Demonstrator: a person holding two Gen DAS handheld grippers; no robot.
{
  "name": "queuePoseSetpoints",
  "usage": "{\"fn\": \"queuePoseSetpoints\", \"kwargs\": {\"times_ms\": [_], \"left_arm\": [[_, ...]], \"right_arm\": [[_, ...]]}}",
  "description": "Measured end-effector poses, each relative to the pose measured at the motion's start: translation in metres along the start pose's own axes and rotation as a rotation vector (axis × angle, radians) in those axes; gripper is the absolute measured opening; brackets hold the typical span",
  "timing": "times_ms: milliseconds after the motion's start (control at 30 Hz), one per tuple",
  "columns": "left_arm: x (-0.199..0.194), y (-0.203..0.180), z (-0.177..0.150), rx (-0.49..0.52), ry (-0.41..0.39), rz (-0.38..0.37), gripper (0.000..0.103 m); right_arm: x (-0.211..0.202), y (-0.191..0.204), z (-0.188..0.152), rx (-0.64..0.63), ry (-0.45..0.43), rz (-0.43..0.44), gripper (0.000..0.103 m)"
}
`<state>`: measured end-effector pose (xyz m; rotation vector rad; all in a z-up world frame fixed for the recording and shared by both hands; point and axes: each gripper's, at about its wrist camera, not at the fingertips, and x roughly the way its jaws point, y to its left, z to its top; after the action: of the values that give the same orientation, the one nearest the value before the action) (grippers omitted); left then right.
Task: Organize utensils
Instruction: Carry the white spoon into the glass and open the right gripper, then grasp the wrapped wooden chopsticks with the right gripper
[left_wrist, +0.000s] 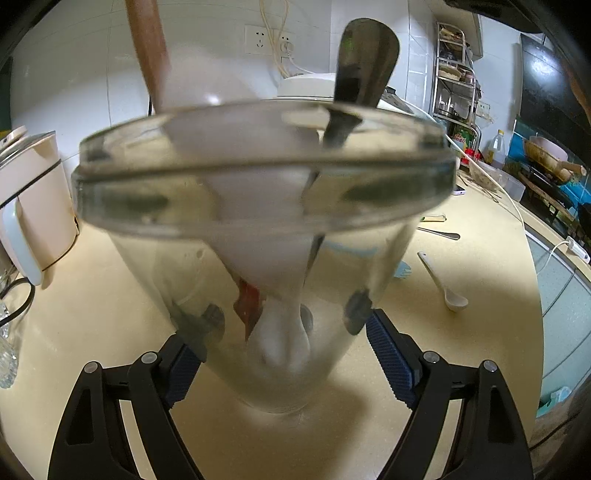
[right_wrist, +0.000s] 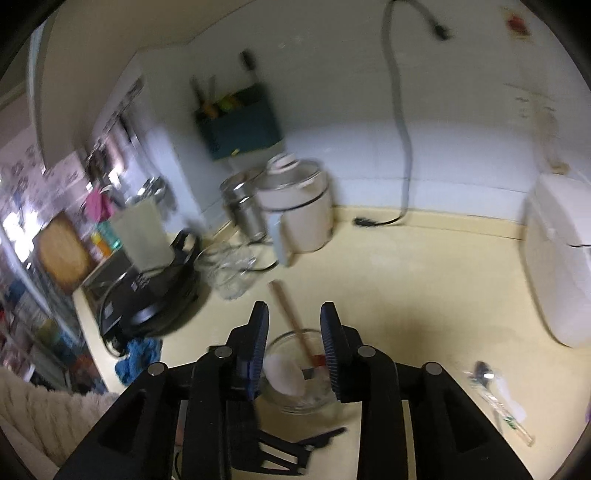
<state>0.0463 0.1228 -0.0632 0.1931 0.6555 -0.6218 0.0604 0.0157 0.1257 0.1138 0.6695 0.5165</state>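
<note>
Glass jar (left_wrist: 266, 229) between left gripper (left_wrist: 284, 354) fingers.

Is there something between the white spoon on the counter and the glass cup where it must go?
Nothing visible blocks it: bare counter lies between the white spoon and the glass cup, held in the left claw.

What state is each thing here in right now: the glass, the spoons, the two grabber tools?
Glass jar: upright on the counter, holding utensils.
Left gripper: fingers on either side of the jar's lower part, touching it.
Right gripper: open, empty, above the jar.
Wooden-handled utensil: standing in the jar.
Metal utensil: standing in the jar.
White spoon: lying loose on the counter.
Metal spoon: lying loose, farther back.
</note>
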Motion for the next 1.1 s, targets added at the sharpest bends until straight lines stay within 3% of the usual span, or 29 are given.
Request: {"fn": "queuePoseSetpoints", "kwargs": {"times_ms": [67, 233, 333, 400, 533, 700, 900, 1100], "left_arm": [[0.000, 0.000, 0.000, 0.000, 0.000, 0.000, 0.086], [0.000, 0.000, -0.001, 0.002, 0.001, 0.003, 0.086], [-0.001, 0.001, -0.002, 0.002, 0.002, 0.003, 0.086], [-0.001, 0.001, -0.001, 0.002, 0.001, 0.003, 0.086], [-0.001, 0.001, -0.001, 0.002, 0.001, 0.003, 0.086], [-0.001, 0.001, -0.002, 0.002, 0.002, 0.002, 0.086], [-0.003, 0.000, -0.002, -0.001, 0.002, -0.001, 0.086], [-0.002, 0.002, -0.001, -0.004, 0.003, -0.004, 0.086]], "right_arm": [[-0.017, -0.021, -0.001, 0.037, -0.020, -0.070, 0.040], [-0.045, -0.084, -0.020, 0.178, 0.021, -0.237, 0.041], [-0.048, -0.113, -0.045, 0.234, 0.086, -0.290, 0.041], [-0.036, -0.129, -0.070, 0.275, 0.192, -0.334, 0.041], [-0.014, -0.145, -0.117, 0.364, 0.324, -0.330, 0.041], [-0.001, -0.163, -0.146, 0.446, 0.378, -0.368, 0.041], [0.015, -0.183, -0.142, 0.379, 0.417, -0.427, 0.041], [0.064, -0.187, -0.116, 0.117, 0.482, -0.430, 0.041]]}}
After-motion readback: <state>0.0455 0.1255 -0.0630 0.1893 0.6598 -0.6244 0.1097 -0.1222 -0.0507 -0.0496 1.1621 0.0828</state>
